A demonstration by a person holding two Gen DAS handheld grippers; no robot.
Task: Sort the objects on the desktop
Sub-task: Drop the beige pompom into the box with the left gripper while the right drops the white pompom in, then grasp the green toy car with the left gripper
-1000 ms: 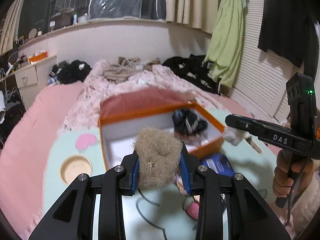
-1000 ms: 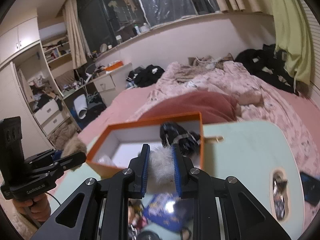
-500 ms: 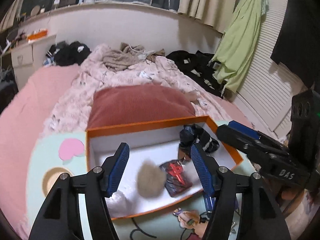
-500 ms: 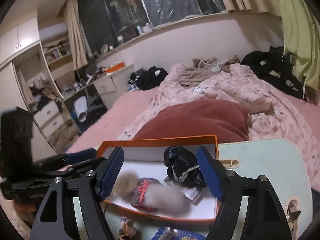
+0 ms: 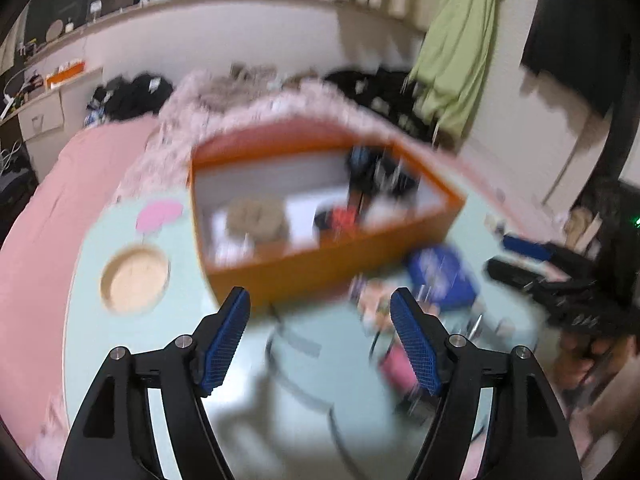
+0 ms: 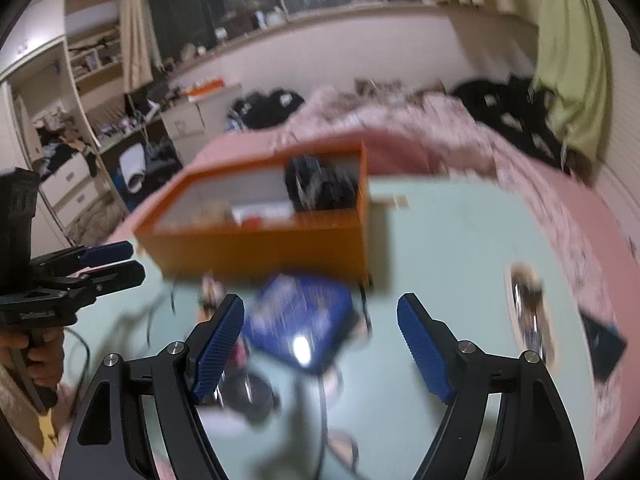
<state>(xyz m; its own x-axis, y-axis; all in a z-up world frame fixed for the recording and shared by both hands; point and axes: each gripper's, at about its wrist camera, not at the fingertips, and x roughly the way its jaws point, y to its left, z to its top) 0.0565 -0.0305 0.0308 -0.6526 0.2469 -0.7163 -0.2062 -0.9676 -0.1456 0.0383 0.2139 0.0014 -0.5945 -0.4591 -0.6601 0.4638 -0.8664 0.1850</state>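
Orange box (image 5: 332, 268) holds tan pompom (image 5: 256, 216), seen only from left wrist; left gripper (image 5: 320, 320) and right gripper (image 6: 320, 320) just spread, empty

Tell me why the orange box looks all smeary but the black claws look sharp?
Left wrist view: the orange box is streaked by motion blur, while the left claw stays crisp. Right wrist view: the blue packet smears and shows a white glare spot; the right claw is sharp.
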